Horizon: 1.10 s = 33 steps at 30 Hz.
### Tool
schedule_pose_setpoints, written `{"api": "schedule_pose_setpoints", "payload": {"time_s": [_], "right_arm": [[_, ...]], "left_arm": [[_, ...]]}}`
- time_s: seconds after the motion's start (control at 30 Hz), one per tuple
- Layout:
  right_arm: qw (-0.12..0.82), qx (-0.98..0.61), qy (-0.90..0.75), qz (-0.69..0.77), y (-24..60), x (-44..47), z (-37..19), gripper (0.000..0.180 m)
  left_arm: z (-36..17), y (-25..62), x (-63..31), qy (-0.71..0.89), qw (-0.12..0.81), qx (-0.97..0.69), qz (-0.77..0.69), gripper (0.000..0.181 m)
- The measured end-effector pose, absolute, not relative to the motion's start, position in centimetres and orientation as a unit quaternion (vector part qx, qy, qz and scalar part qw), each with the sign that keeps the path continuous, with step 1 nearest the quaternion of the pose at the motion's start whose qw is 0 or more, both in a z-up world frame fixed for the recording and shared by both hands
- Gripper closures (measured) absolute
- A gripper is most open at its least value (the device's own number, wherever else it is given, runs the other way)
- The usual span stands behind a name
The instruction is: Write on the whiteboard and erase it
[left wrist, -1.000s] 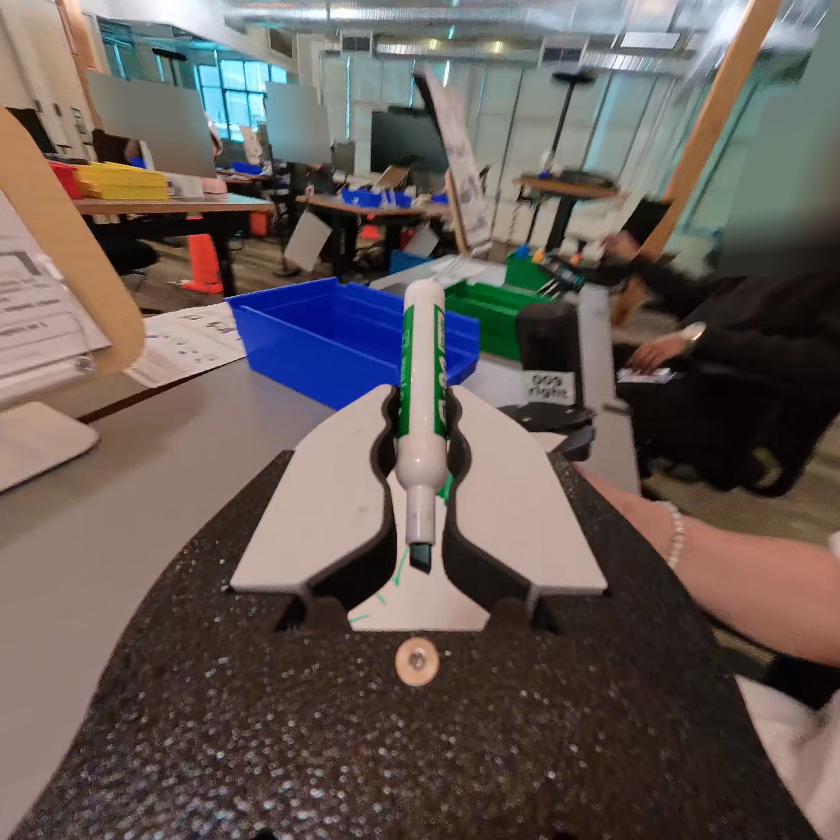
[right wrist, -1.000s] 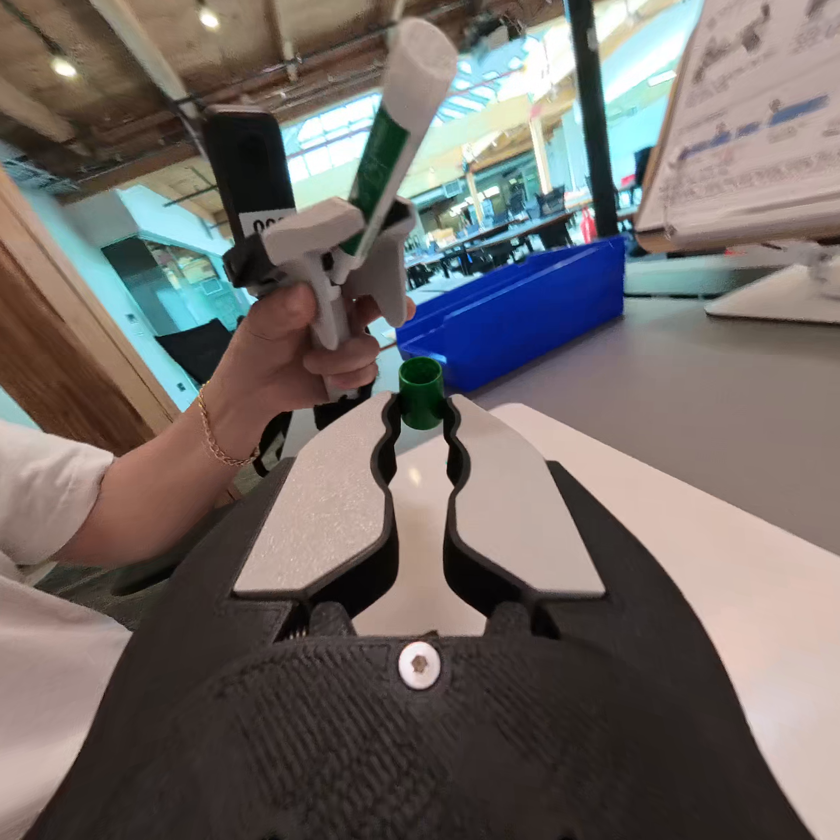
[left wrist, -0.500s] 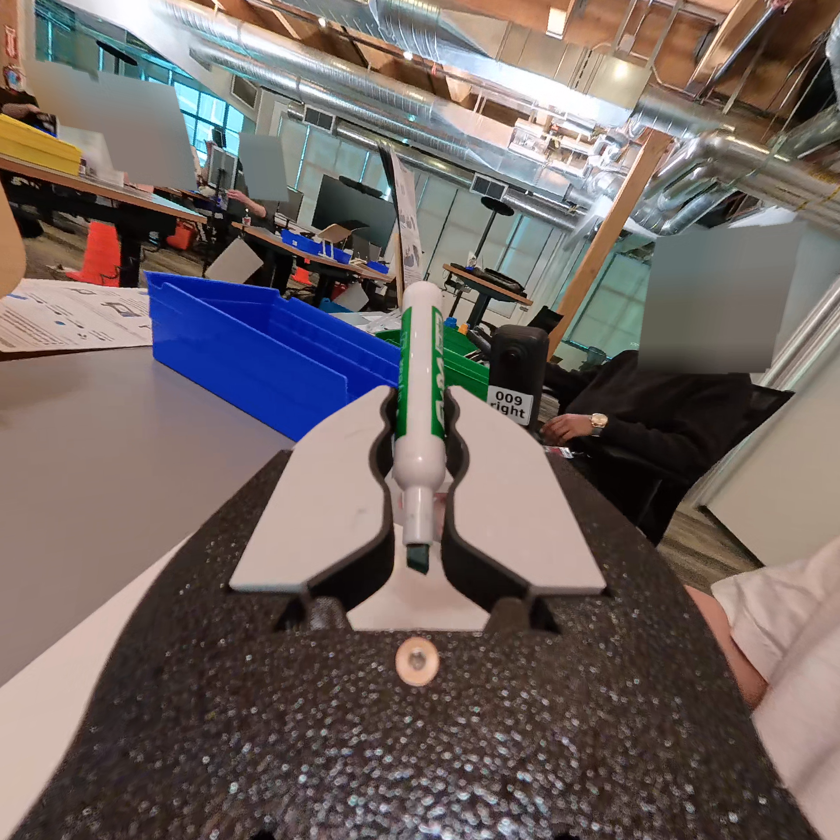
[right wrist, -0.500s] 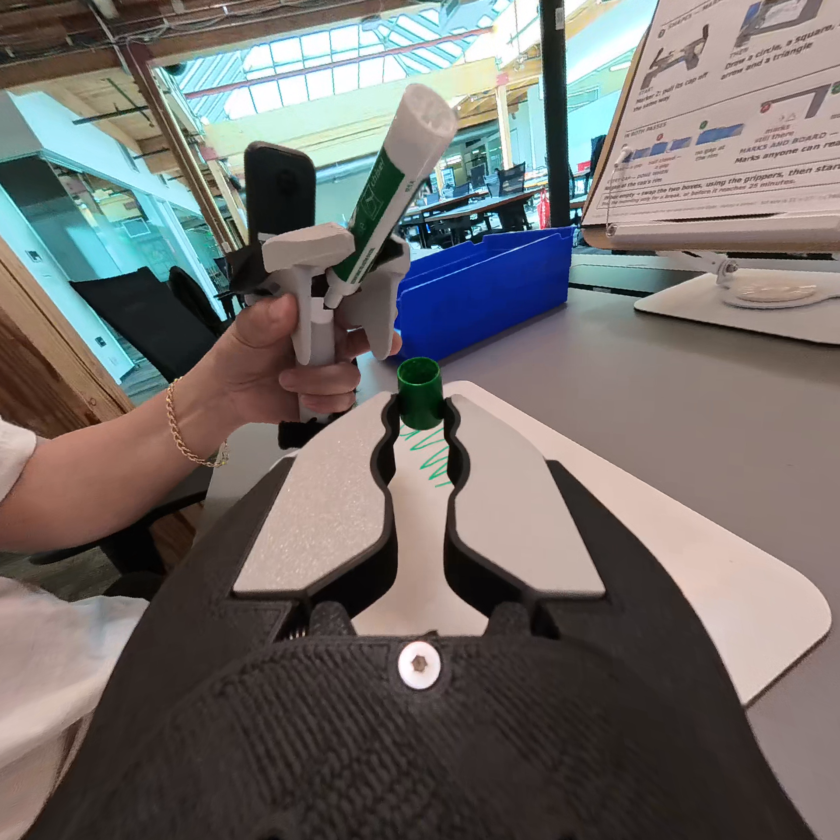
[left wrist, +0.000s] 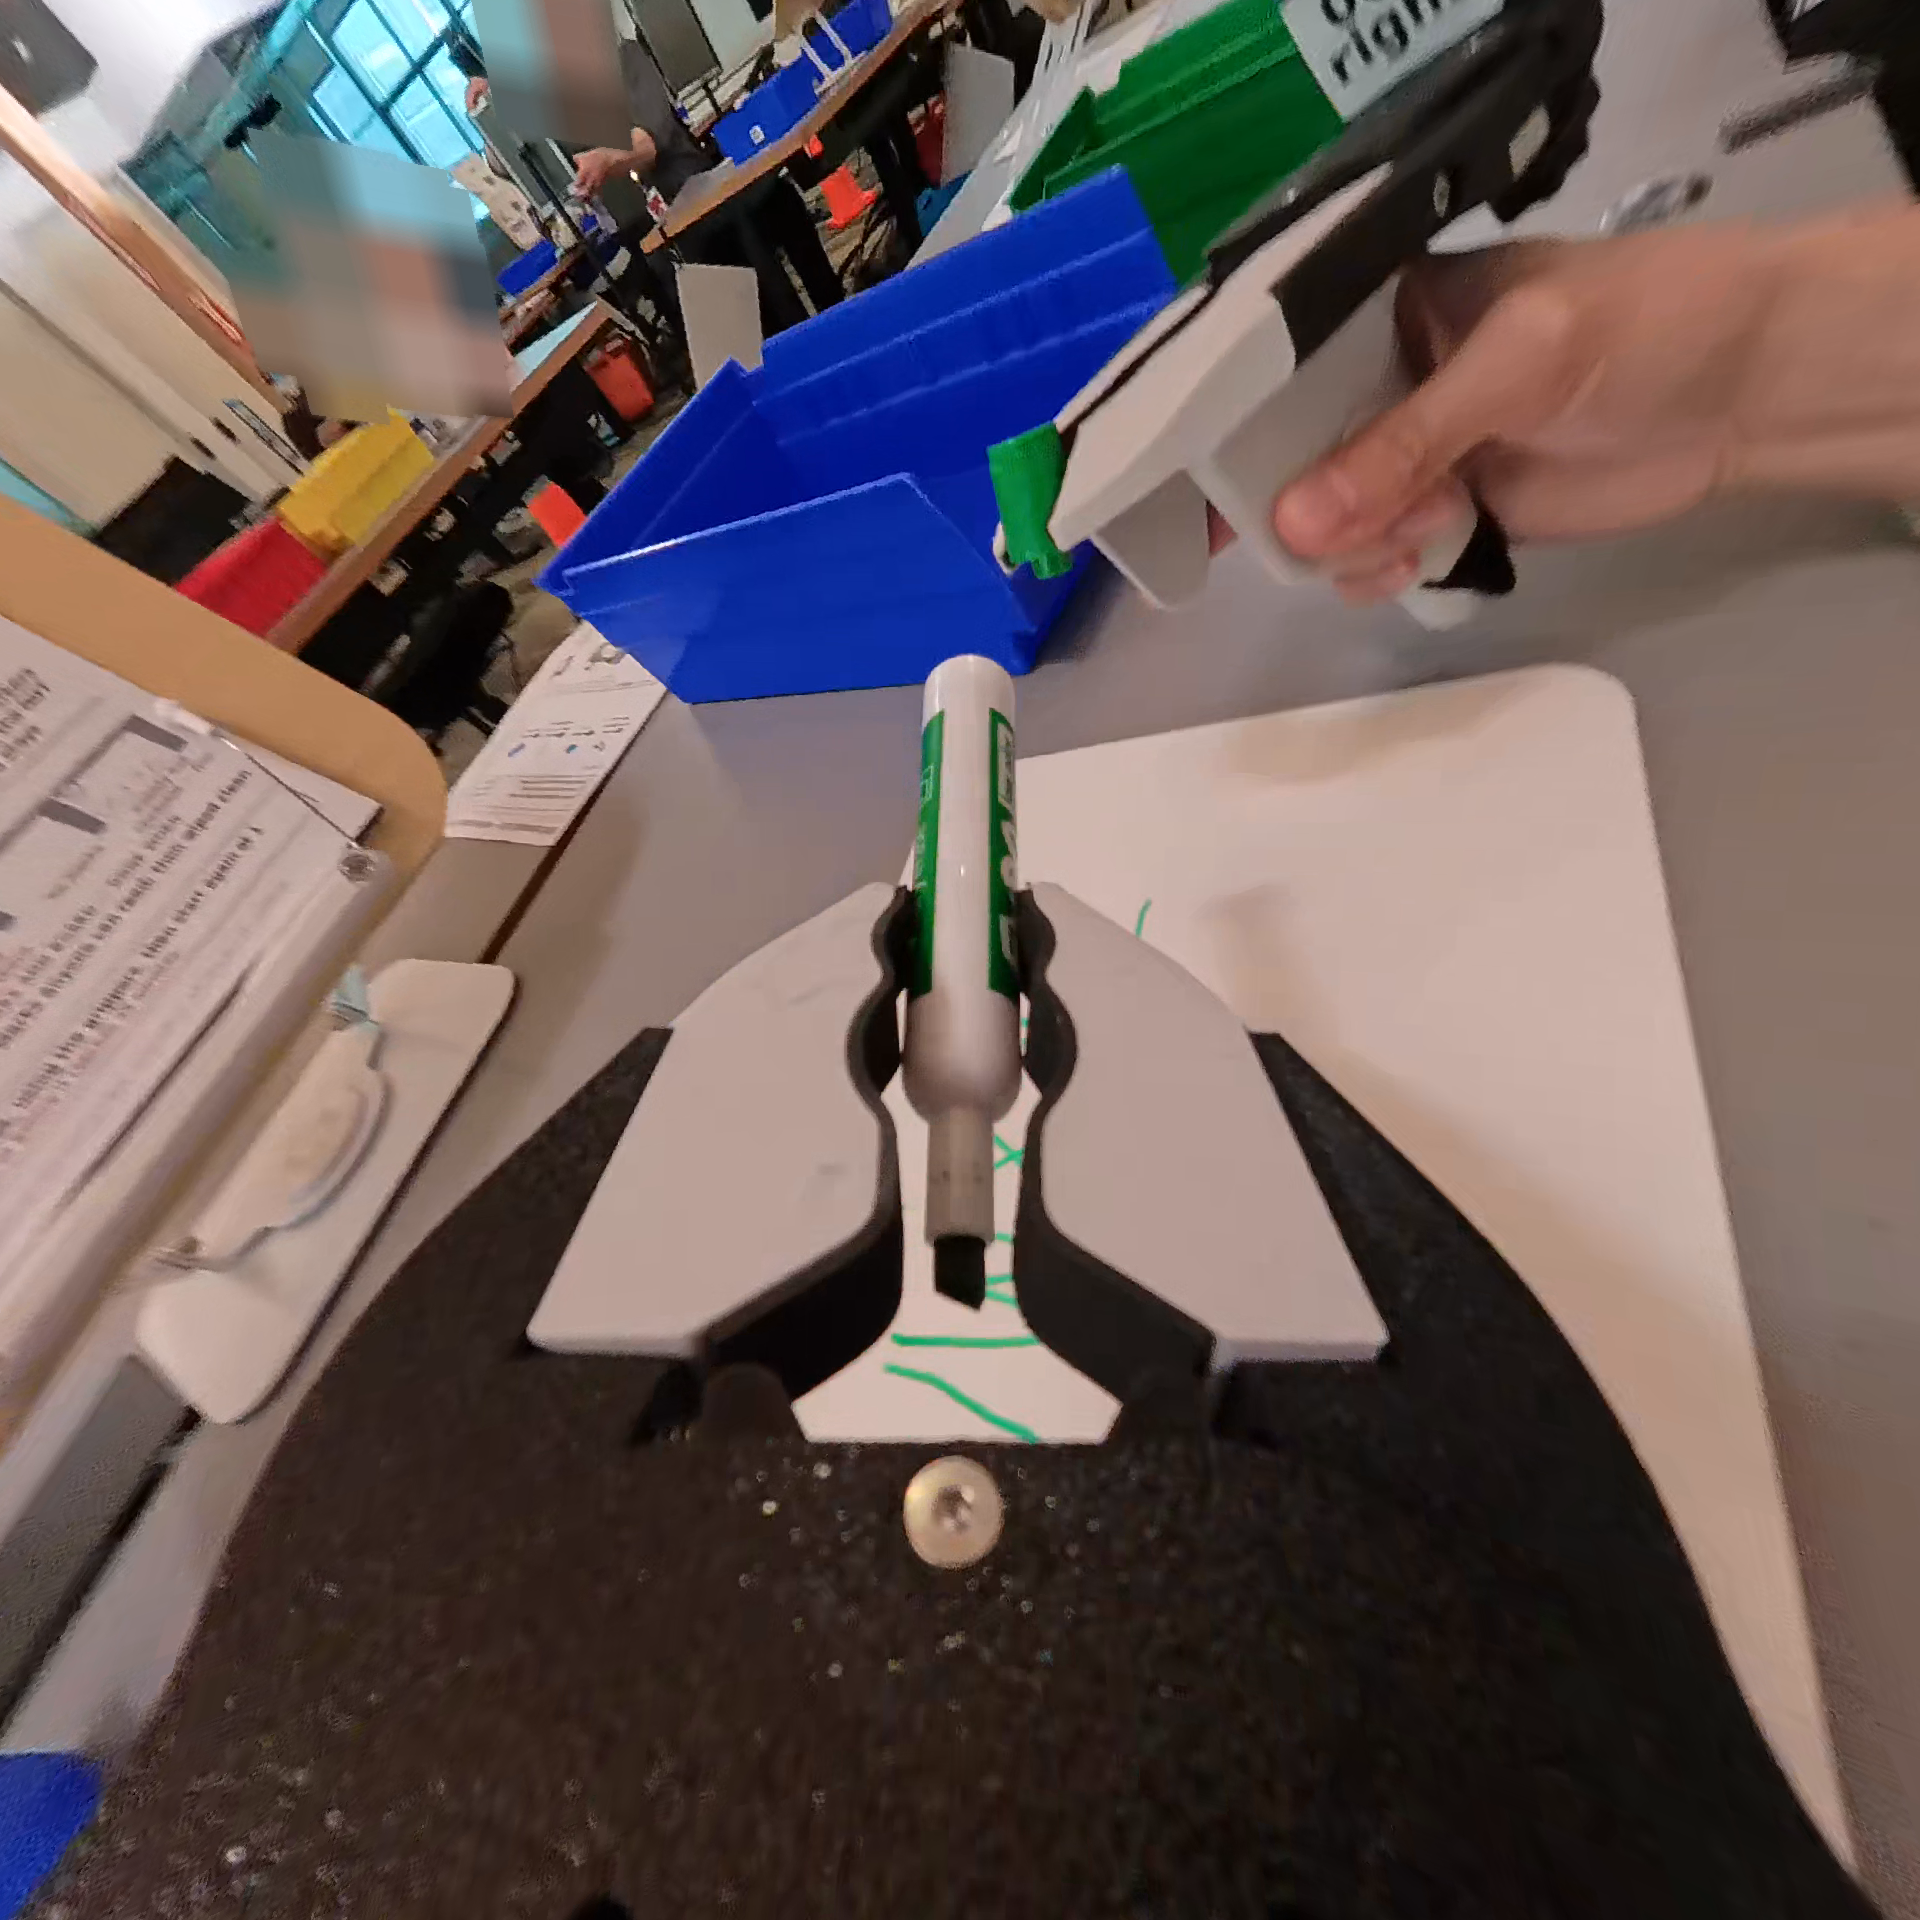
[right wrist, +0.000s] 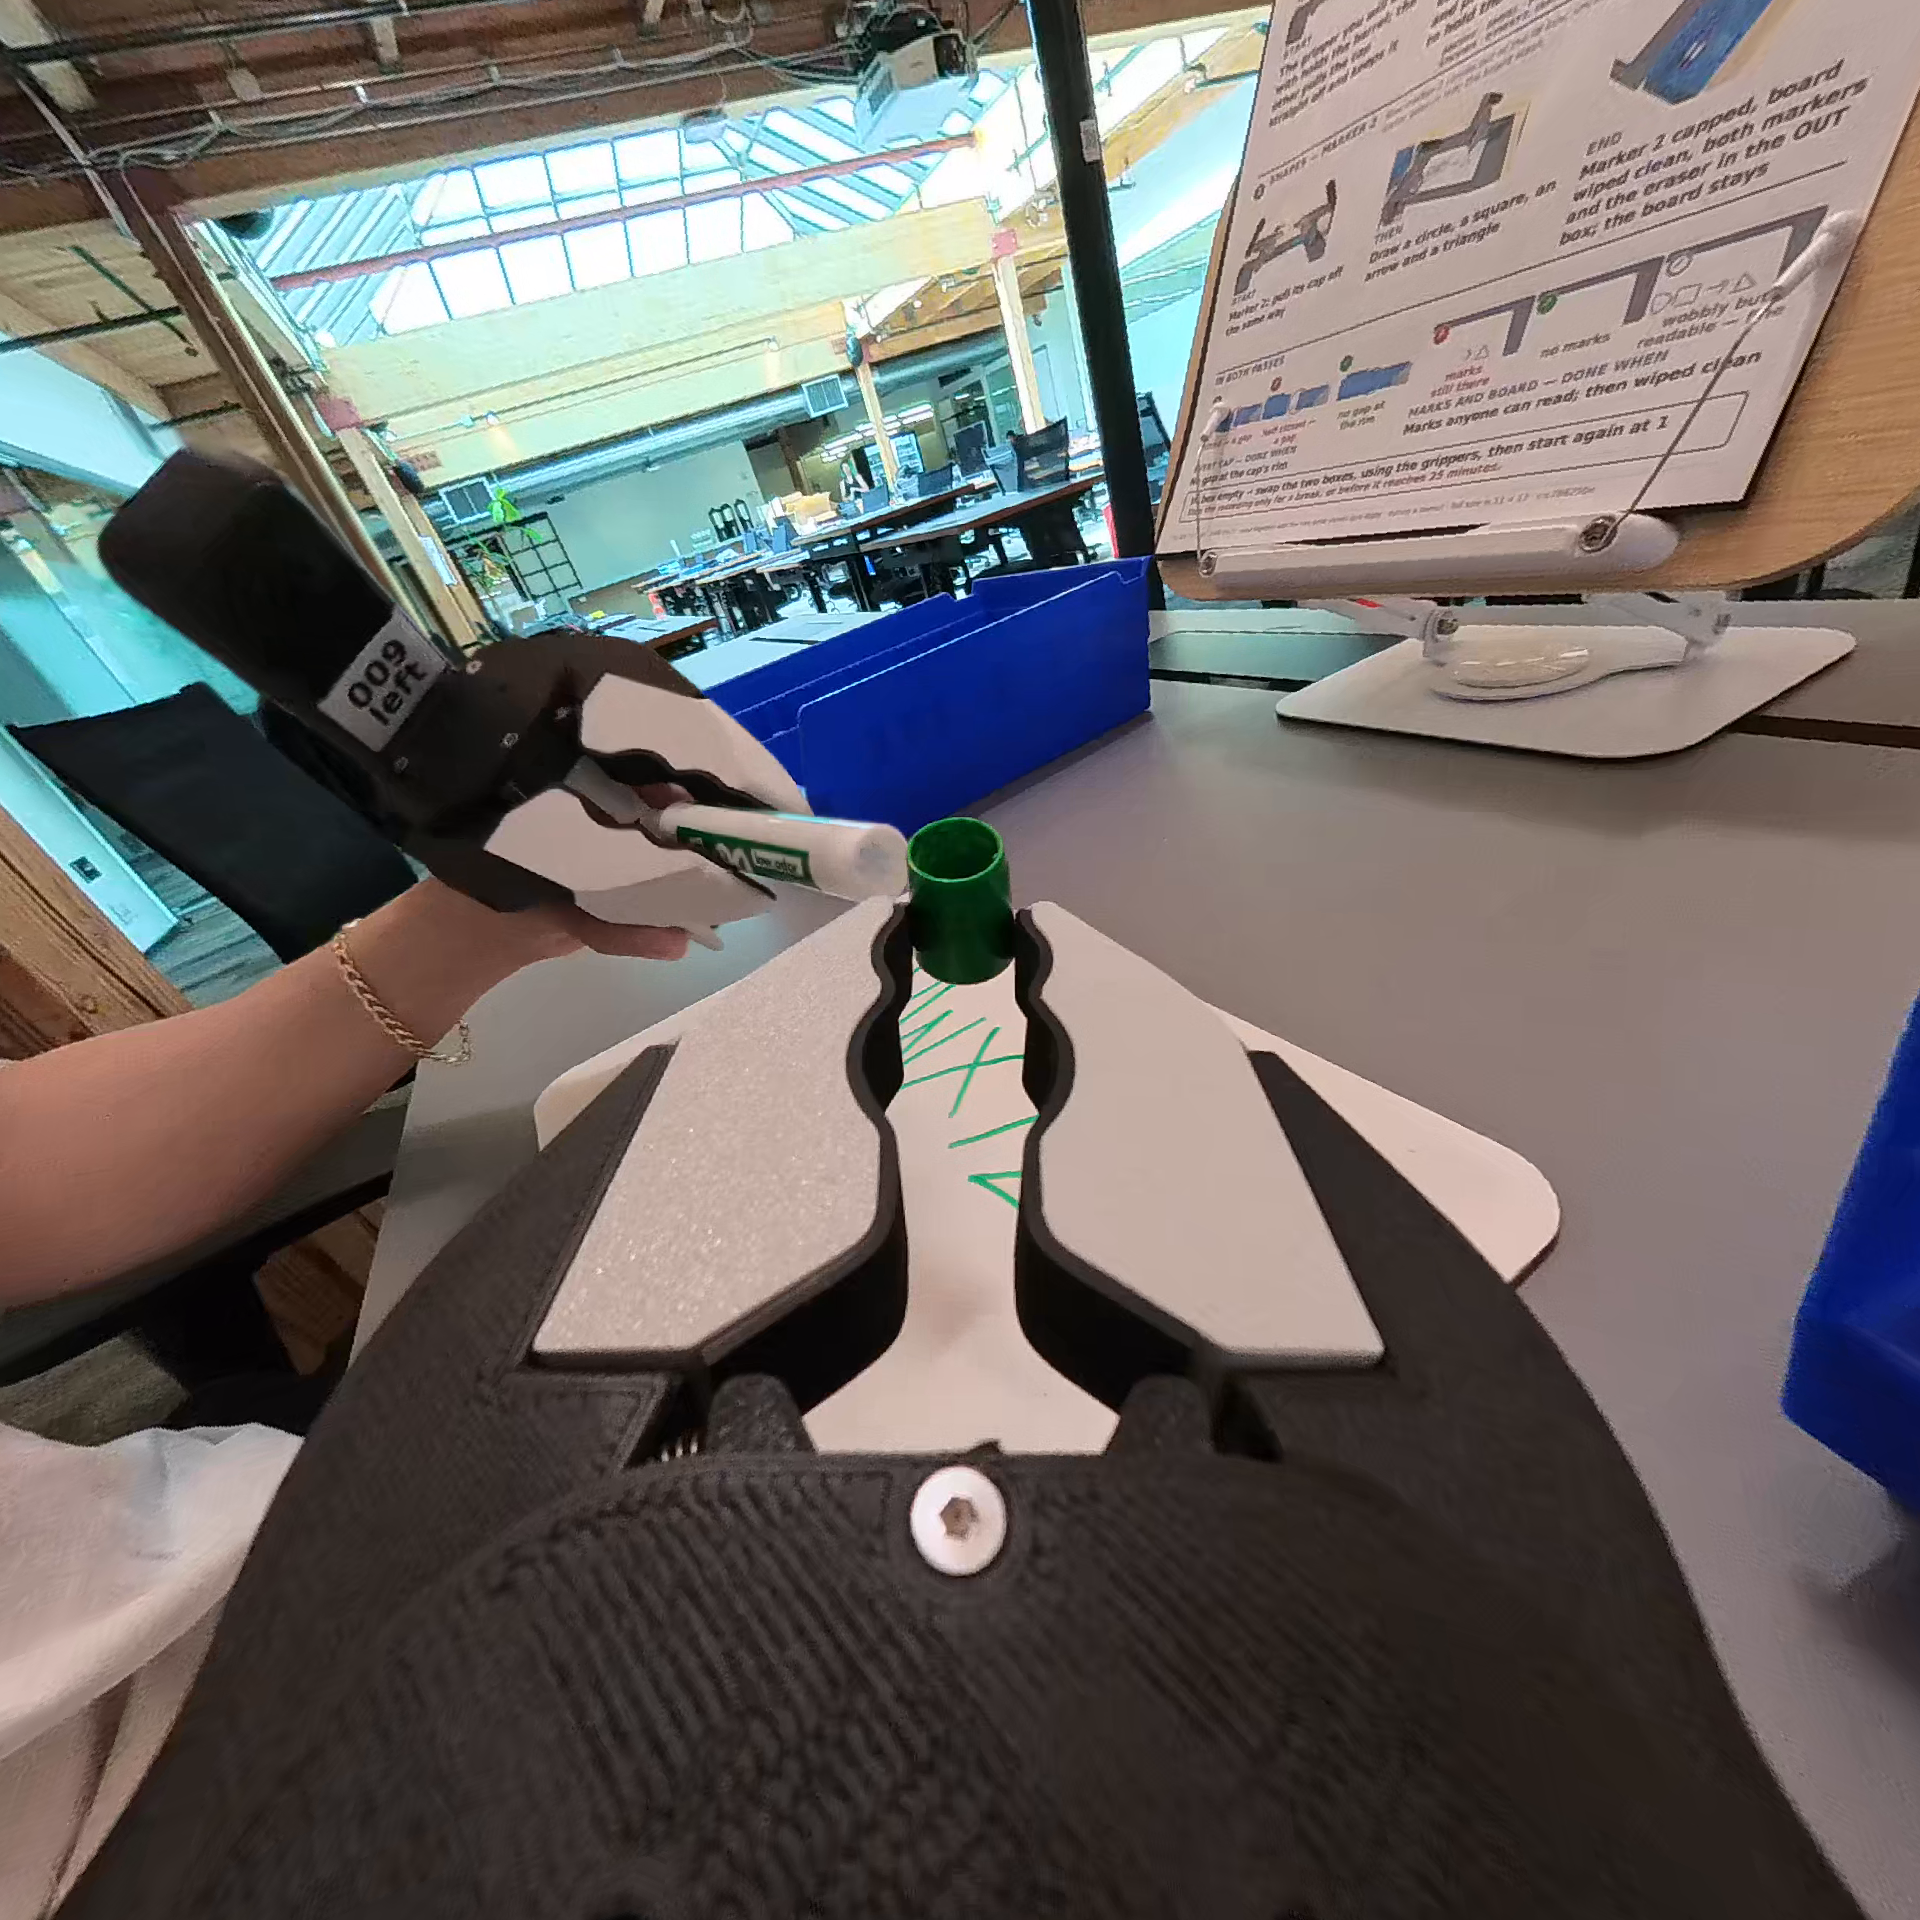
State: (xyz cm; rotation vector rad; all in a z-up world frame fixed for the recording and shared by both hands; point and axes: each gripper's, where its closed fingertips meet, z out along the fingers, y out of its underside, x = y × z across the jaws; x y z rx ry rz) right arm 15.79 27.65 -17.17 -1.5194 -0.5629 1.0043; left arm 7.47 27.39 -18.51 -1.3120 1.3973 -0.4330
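Note:
My left gripper (left wrist: 961, 920) is shut on a white and green marker (left wrist: 961, 831). The marker is uncapped, with its dark tip pointing back toward the camera. My right gripper (right wrist: 956, 930) is shut on the green cap (right wrist: 956, 894), open end up. In the right wrist view the left gripper (right wrist: 764, 847) holds the marker (right wrist: 821, 847) nearly level, its rear end right beside the cap. Both hover over the whiteboard (left wrist: 1403, 935), which bears green marks (right wrist: 966, 1081). The right gripper (left wrist: 1049, 509) with the cap (left wrist: 1023, 499) also shows in the left wrist view.
A blue bin (left wrist: 831, 561) stands on the grey table behind the whiteboard, with a green bin (left wrist: 1195, 125) farther back. A document stand (right wrist: 1558, 675) holds an instruction sheet. A loose paper (left wrist: 561, 748) lies by the blue bin. Another blue bin (right wrist: 1860, 1299) is at the right edge.
The left gripper has tipped down from upright to nearly level, bringing the marker's rear end close to the cap. Both grippers now look down at the whiteboard.

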Motion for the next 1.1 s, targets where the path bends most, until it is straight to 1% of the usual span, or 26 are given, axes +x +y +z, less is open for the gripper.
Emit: {"api": "schedule_pose_setpoints", "payload": {"time_s": [0.23, 0.53, 0.73, 0.83, 1.0, 1.1], "right_arm": [[0.573, -0.65, -0.25, 0.433, 27.6, 15.3, -17.5, 0.161], [0.567, -0.652, -0.251, 0.437, 27.7, 15.3, -17.8, 0.161], [0.558, -0.649, -0.261, 0.446, 27.5, 15.0, -18.1, 0.161], [0.543, -0.637, -0.29, 0.465, 26.7, 14.2, -18.1, 0.161], [0.524, -0.617, -0.323, 0.491, 25.5, 12.5, -17.9, 0.16], [0.532, -0.591, -0.325, 0.512, 24.8, 12.0, -16.7, 0.16]], "left_arm": [[-19.2, 26.9, 7.2, 0.638, 0.575, -0.502, -0.104, 0.162], [-19.2, 26.3, 7.0, 0.649, 0.572, -0.487, -0.121, 0.162], [-19.0, 26.2, 6.9, 0.657, 0.573, -0.479, -0.107, 0.162], [-18.5, 25.8, 7.0, 0.643, 0.576, -0.483, -0.15, 0.162], [-16.4, 24.4, 7.4, 0.579, 0.582, -0.481, -0.308, 0.163], [-16.1, 24.2, 7.7, 0.566, 0.577, -0.48, -0.34, 0.163]]}}
